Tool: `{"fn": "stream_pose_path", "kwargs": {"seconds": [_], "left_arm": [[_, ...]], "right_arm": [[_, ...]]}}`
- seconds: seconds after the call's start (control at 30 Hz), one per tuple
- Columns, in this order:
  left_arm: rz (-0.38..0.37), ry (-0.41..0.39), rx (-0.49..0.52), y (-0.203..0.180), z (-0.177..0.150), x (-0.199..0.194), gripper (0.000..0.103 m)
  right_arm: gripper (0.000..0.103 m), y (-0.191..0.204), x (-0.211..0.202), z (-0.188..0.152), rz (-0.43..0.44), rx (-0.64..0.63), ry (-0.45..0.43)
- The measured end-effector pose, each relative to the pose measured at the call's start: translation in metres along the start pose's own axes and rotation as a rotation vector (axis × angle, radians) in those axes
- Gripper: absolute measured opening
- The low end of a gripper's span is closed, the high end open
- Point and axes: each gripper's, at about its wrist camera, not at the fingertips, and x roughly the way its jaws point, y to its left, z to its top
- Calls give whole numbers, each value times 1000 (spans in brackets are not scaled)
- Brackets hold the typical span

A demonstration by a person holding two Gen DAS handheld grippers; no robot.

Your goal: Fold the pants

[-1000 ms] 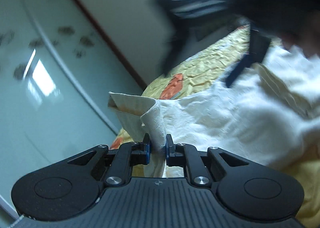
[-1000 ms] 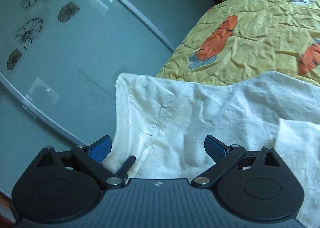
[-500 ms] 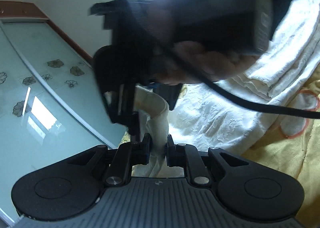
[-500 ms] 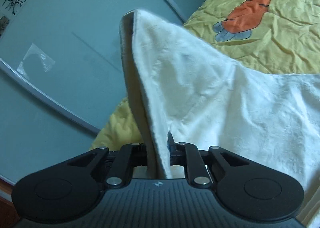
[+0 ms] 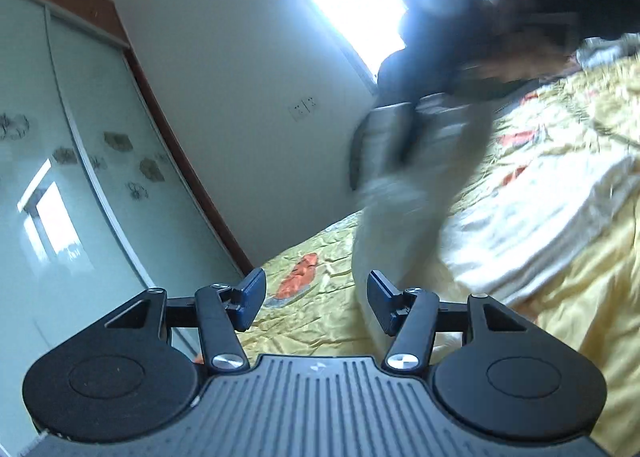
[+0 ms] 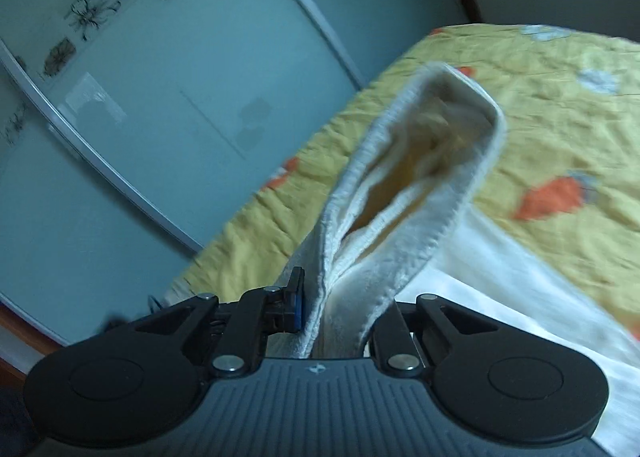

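From your left tongs' camera, the two blue tips stand wide apart and hold nothing. Past them lies the bed with its yellow cover. The white pants lie on the bed, and one blurry part of them hangs up in the air above the cover. Beside the bed stands a glass wardrobe door with flower marks.

From your right tongs' camera, the tips are squeezed tight on a hemmed edge of the pants. That edge loops up above the bed, and the rest of the white cloth lies on the yellow cover.
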Motion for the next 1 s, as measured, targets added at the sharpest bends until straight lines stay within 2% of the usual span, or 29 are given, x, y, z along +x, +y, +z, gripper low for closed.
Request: {"fn": "stream_pose_path", "kwargs": {"seconds": [0.1,0.2,0.23,0.27,0.37,0.4,0.47,0.57,0.63,0.7,0.83,0.9,0.93,0.97,1.0], "left_arm": [[-79,-8,-12,-8,11,3,59],[-197,-40,7,-29,23,15,59],[-252,-45,8,-38,28,22,59],[-295,-43,9,-47,32,29,59],[-437,25,-17,-69,41,57,59],[-482,70,-38,-74,41,68,59],[-561,183,-105,-83,35,86,60],[-591,251,-219,-77,29,100,62],[-590,261,-253,-74,25,102,64],[-582,245,-247,-76,26,96,62],[-554,167,-230,-69,45,89,64],[-547,178,-213,-72,45,95,70],[-555,222,-202,-75,42,102,72],[-558,274,-188,-79,37,107,73],[-556,286,-194,-80,33,108,74]], "right_arm": [[20,-56,-36,-39,-82,134,16],[26,-118,-45,-79,-128,336,13],[38,-133,-43,-90,-128,411,1],[40,-142,-43,-100,-98,451,-27],[45,-144,-51,-116,-39,485,-121],[47,-143,-55,-119,-39,484,-135],[57,-147,-77,-129,-57,494,-201],[61,-148,-110,-148,-101,538,-337],[63,-140,-119,-160,-37,527,-381],[63,-131,-112,-164,17,512,-344],[62,-117,-80,-164,-86,471,-236],[62,-117,-72,-170,-77,489,-242],[60,-114,-68,-170,-79,475,-242],[39,-109,-66,-168,-109,452,-222],[25,-107,-64,-165,-125,445,-193]]}}
